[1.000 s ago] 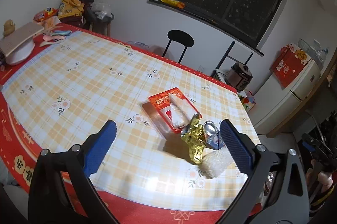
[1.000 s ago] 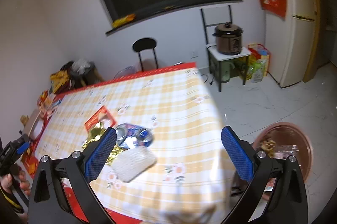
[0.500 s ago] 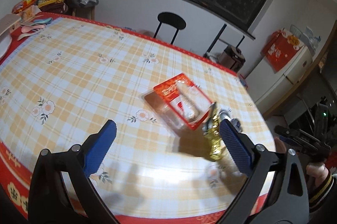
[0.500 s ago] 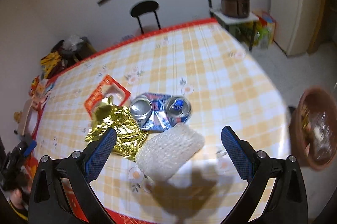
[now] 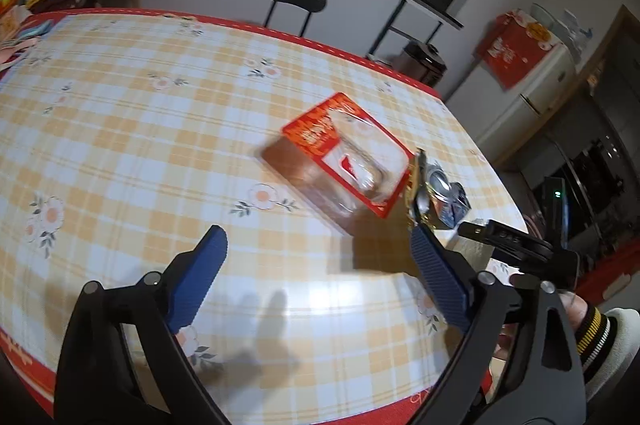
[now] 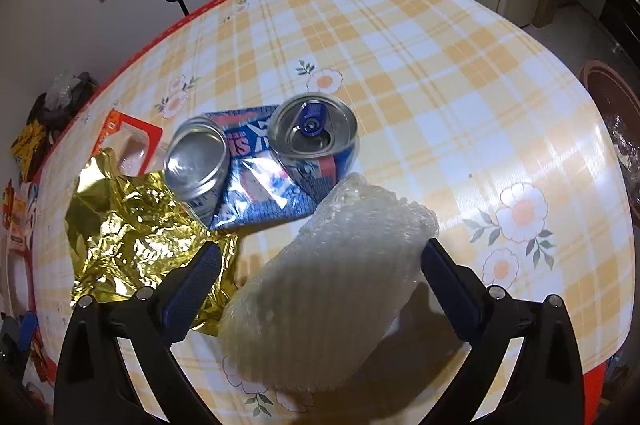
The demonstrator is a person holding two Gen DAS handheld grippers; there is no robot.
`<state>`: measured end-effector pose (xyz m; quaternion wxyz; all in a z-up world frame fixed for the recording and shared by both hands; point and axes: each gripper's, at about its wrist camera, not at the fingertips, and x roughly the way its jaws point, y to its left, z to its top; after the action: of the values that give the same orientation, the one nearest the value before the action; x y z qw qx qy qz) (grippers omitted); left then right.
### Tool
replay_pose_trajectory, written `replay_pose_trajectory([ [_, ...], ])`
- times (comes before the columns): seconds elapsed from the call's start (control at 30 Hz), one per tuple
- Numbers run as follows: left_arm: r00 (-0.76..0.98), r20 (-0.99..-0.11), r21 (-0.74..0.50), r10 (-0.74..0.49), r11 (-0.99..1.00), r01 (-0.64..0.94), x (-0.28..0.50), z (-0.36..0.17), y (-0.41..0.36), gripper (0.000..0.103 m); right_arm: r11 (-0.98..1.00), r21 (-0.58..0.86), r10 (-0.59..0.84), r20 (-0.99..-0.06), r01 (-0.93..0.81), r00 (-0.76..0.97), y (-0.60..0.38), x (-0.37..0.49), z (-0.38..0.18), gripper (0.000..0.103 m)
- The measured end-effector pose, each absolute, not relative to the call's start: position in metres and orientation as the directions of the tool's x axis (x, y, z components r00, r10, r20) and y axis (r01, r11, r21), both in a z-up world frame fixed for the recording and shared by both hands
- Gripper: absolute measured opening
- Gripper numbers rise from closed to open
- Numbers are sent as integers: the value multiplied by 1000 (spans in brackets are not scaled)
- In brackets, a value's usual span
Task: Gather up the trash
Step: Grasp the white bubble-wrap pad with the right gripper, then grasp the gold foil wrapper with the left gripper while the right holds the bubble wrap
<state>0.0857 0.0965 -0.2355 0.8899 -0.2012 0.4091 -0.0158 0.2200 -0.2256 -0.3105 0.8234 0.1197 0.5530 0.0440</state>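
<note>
Left to right on the desk point(image 6: 460, 37), four pieces of trash are uncollected: the red pack point(image 5: 348, 153), the gold foil point(image 6: 132, 237), the crushed can point(image 6: 264, 153) and the bubble wrap point(image 6: 340, 277). The left gripper point(image 5: 316, 281) hangs released and empty over bare cloth, short of the pack. The right gripper point(image 6: 320, 285) straddles the bubble wrap, fingers spread, not grasping. At the far right a bin point(image 6: 612, 105) on the floor seems to hold some plastic, so most work probably remains.

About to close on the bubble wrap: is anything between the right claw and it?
Nothing visible. The bubble wrap lies directly between the open right claw's fingers; the gold foil and crushed can sit beside and beyond it.
</note>
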Motion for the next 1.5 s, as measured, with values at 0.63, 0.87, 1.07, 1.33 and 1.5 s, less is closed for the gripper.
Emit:
replay_pose_trajectory([
  [0.63,585,-714,-425,-384,902,74,131,-252,35,60,922,374,313,-874,104,373,-262,191,-304,57],
  [0.87,545,-735,-432,-403,898,82,158,-267,14,51,912,399,328,-845,90,422,-279,180,-286,54],
  [1.07,561,-744,-393,-361,917,69,181,-269,7,46,911,402,327,-836,87,441,-291,172,-278,54],
  [1.33,565,-765,-330,-308,942,67,202,-274,1,37,908,408,326,-829,92,455,-302,167,-274,54],
  [1.5,582,-757,-303,-297,949,90,199,-269,-6,10,906,411,323,-825,101,464,-309,164,-272,54],
])
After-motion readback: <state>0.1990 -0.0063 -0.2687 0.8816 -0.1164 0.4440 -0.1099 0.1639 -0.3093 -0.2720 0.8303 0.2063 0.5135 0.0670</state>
